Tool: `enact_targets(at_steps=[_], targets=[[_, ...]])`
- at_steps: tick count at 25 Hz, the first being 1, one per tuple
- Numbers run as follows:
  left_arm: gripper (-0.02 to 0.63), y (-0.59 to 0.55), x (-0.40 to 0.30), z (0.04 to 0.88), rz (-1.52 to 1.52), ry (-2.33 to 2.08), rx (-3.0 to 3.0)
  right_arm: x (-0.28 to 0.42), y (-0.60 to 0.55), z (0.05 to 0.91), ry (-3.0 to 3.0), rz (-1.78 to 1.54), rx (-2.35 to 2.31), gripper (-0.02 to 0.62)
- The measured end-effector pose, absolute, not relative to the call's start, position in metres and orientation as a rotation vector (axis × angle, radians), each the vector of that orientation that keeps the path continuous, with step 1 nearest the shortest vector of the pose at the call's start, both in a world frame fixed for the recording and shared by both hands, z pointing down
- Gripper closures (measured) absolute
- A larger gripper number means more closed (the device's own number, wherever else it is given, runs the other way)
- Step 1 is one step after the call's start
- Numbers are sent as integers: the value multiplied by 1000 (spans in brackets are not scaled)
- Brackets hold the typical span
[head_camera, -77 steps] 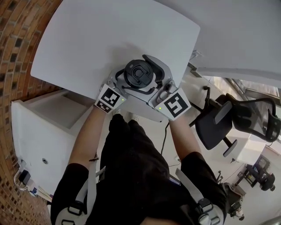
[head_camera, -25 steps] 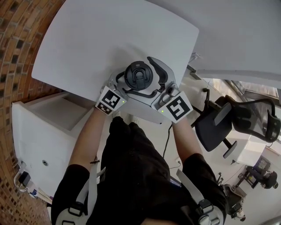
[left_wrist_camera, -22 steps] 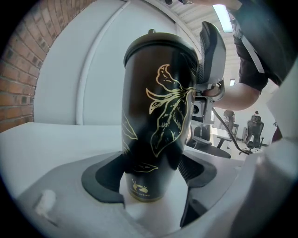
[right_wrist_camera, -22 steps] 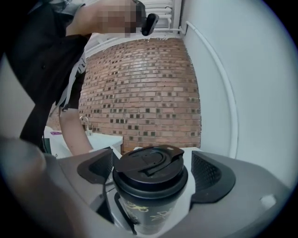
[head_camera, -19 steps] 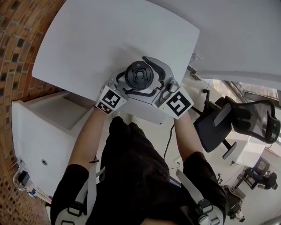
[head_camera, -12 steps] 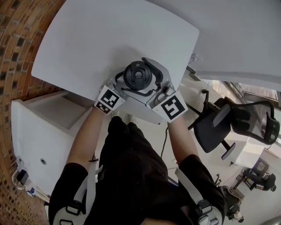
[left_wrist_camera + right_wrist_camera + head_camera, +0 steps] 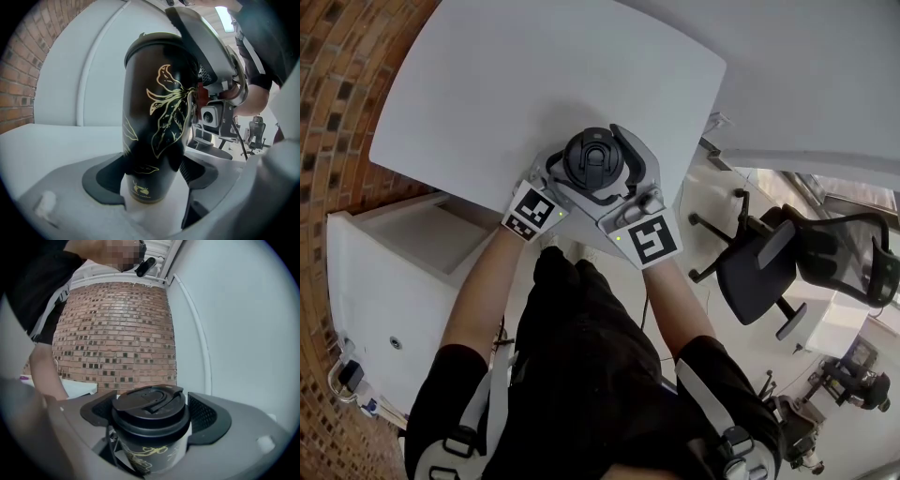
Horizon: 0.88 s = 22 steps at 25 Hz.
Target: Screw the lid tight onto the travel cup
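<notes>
Tabletop (image 7: 487, 94): right gripper (image 7: 623, 173) further round lid (image 7: 594, 159)

My left tool (image 7: 152, 180) and right tool (image 7: 149, 418) are pale grey moulded shells, each with two broad curved jaws lined with black ribbed pads (image 7: 202, 413). Each carries a white cube (image 7: 532, 210) printed with black square markers, and a small green light (image 7: 619, 238) glows beside it. I wear a black short-sleeved top (image 7: 581, 375), with grey straps (image 7: 492, 403) over both shoulders.
</notes>
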<state>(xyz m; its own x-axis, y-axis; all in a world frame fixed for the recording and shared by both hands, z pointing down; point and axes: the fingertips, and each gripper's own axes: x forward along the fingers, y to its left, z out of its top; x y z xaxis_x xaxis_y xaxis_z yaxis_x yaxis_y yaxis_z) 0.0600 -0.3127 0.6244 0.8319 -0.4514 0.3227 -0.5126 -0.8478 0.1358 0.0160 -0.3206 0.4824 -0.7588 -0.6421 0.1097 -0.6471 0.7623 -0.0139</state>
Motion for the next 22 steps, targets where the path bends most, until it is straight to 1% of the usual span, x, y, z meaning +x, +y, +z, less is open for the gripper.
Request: enact_targets(at_steps=[5, 9, 16, 22], targets=[[236, -313, 60, 625, 413, -758, 2795, 19, -322, 480, -2796, 23, 1197, 126], [235, -313, 60, 625, 414, -758, 2796, 21, -321, 480, -2768, 45, 1317, 130], [230, -312, 56, 627, 449, -739, 2805, 37, -299, 476, -2781, 42, 1230, 127], [232, -298, 29, 630, 529, -835, 2774, 64, -285, 480, -2769, 82, 1234, 129]])
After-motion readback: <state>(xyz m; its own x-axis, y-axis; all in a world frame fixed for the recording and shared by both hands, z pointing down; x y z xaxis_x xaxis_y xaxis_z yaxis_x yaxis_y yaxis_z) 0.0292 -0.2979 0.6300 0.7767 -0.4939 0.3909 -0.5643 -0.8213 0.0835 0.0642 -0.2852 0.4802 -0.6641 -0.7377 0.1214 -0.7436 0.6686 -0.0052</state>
